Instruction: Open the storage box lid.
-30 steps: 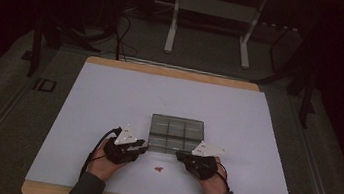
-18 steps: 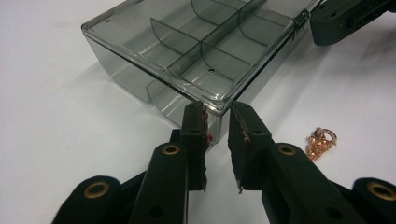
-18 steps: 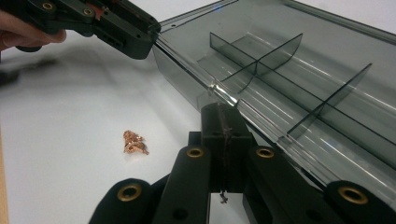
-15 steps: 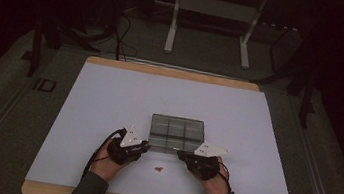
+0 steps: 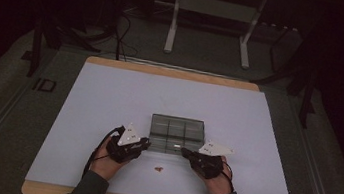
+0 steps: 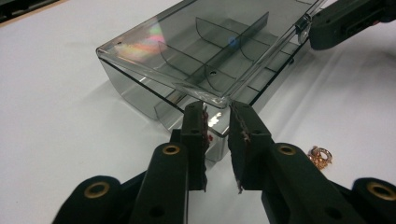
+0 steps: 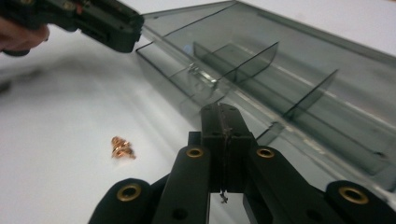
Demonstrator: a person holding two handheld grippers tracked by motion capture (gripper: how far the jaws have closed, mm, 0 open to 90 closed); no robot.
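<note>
Judging by how things lie, the job looks to be at its opening stage: a smoky clear compartment box (image 5: 176,134) is sat near the front middle of the white table (image 5: 109,99), and its lid seems lifted a crack at the near edge, though that's only a guess from the left gripper view. The left gripper (image 6: 217,126) is parked at the box's near left corner with its jaws a little apart, having just been closing, and the lid's corner sits right at the tips; a real grip can't be confirmed. The right gripper (image 7: 224,122) is pressed fully together, empty, tips by the box's front wall. A small coppery trinket (image 5: 157,168) is left lying on the table between the hands, well clear of any compartment, so opening fully and loading it are probably still to be done.
</note>
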